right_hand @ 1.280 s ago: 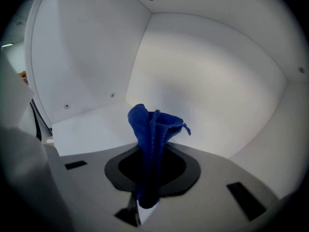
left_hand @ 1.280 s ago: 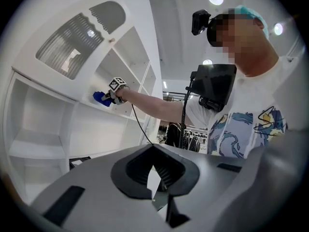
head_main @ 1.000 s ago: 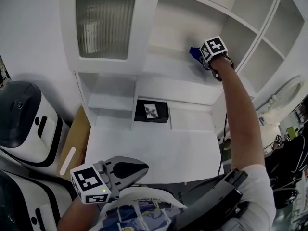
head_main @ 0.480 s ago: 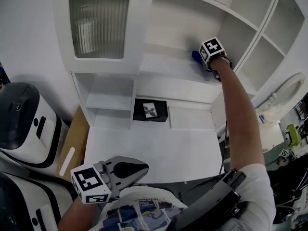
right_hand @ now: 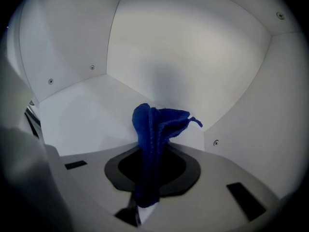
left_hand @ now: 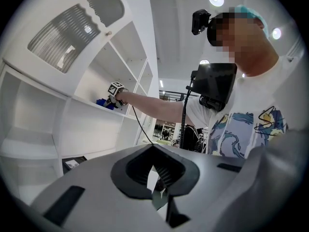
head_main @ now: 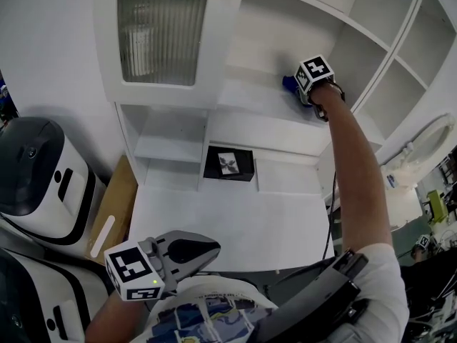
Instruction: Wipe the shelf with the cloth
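Between the jaws of the right claw (right_hand: 146, 190) the blue cloth (right_hand: 157, 122) is pinched at its near end, its loose bunch standing out ahead so that fabric rather than plastic meets the white shelf (right_hand: 82, 115) just in front. Whether it actually presses on the board is, I think, not quite clear. Well back and below, the left claw (left_hand: 157, 190) hangs near the person's shirt (left_hand: 241, 129), jaws drawn together on nothing, presumably parked clear of the work.
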A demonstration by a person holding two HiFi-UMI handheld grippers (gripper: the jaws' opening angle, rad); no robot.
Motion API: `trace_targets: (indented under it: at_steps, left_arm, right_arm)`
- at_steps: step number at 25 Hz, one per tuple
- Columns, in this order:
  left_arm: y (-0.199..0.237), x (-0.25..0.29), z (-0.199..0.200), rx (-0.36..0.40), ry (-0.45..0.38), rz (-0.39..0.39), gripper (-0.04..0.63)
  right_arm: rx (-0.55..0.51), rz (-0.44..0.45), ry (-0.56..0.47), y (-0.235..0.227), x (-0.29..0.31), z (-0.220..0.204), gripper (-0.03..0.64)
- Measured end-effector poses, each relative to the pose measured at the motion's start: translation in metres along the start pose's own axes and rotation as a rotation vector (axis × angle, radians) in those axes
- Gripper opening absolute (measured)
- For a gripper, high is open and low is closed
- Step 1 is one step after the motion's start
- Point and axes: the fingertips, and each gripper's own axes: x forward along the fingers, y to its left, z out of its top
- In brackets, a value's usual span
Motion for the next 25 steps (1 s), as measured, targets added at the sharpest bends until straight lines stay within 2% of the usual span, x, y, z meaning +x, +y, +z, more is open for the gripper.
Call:
trace_targets:
  at_steps: [5,25]
  left_arm:
    - [-0.002,-0.01,0.0,0.002,-0.008,0.011,0.003]
    - [-0.011,-0.049,-0.004,0.013,-0.027,0.058,0.003]
  right_arm:
    - [-0.003,0.066,-0.028,0.03,-0.004,0.016,0.069]
    - [-0.09,0.162,-0.069,0.132,-0.014,0.067,0.069]
